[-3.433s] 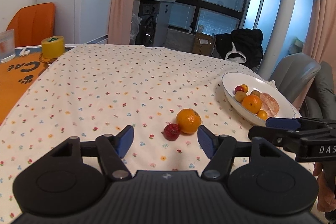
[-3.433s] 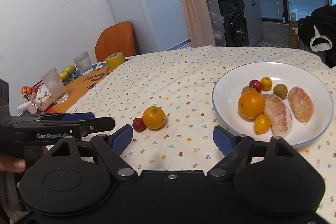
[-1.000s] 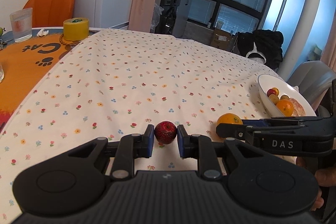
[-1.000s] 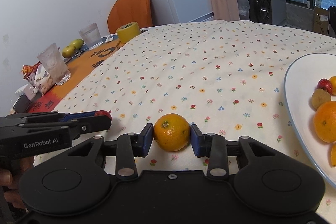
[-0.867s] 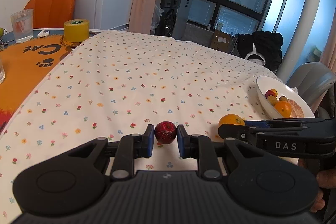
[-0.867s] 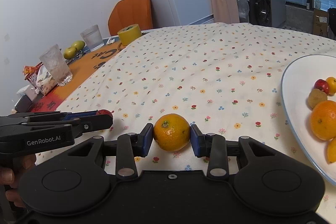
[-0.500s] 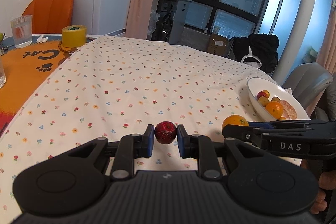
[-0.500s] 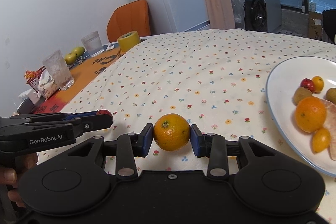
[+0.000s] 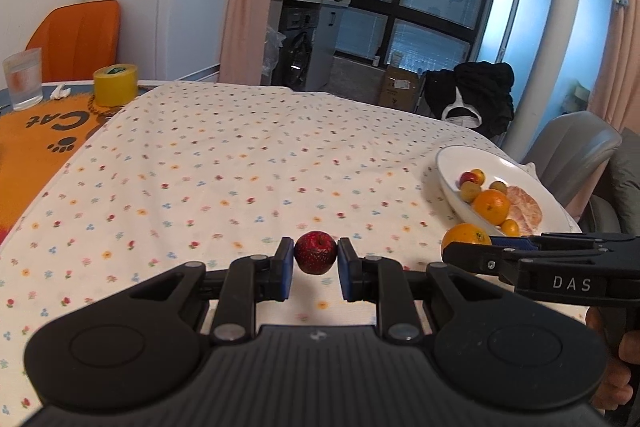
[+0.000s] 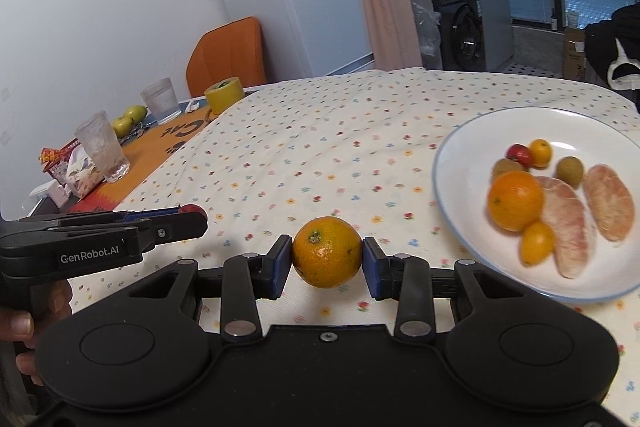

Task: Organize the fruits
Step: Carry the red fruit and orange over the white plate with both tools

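Small red fruit, centre of the left wrist view, pinched between the blue pads of the left gripper, raised above the floral tablecloth. Orange, centre of the right wrist view, clamped by the right gripper, also off the cloth. White plate at right of that view holds another orange, two peeled citrus segments and several small fruits. Yellow tape roll and a glass at upper left.
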Available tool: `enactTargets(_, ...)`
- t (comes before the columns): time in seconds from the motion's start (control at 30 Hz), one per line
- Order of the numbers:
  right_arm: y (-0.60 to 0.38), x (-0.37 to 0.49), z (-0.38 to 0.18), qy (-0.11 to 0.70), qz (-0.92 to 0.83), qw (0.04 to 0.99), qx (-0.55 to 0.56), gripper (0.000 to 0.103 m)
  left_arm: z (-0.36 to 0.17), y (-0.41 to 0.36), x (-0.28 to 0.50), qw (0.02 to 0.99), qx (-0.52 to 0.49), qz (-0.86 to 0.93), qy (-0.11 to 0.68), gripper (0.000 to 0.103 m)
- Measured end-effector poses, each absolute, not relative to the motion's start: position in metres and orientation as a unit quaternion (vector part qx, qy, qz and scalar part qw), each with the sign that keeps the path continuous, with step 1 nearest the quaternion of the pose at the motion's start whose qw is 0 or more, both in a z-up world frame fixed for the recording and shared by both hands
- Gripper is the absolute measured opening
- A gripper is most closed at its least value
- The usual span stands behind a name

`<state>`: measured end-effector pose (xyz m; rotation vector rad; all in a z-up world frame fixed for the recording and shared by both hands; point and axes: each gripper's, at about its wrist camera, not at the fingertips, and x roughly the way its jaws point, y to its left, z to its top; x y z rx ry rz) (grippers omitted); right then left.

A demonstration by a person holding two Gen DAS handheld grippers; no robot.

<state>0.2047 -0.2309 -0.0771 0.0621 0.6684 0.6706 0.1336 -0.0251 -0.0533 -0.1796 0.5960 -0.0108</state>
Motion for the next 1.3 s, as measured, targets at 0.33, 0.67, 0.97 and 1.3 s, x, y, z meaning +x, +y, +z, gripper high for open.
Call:
enactTargets(0.33, -0.268, 0.199, -0.068, 0.31, 0.301, 0.901, 0.03, 0.036, -0.043, -0.062, 0.146, 0.955, -0.076, -0.034, 0.285, 0.021)
enactTargets(0.67, -0.307, 0.203, -0.059, 0.296, 0.27, 0.915, 0.038, 0.036, -0.031, -0.095, 0.163, 0.956, -0.064, -0.064, 0.277, 0.021)
enactTargets(0.97, -0.339, 0.215, -0.051, 0.286, 0.241, 0.926, 0.051, 0.036, -0.024, -0.116, 0.182, 0.956, -0.054, -0.081, 0.277, 0.021)
enactTargets(1.3, -0.366, 0.232, -0.055, 0.292, 0.216, 0.93, 0.063, 0.036, -0.025, -0.134, 0.207, 0.952, -0.045, -0.092, 0.287, 0.021)
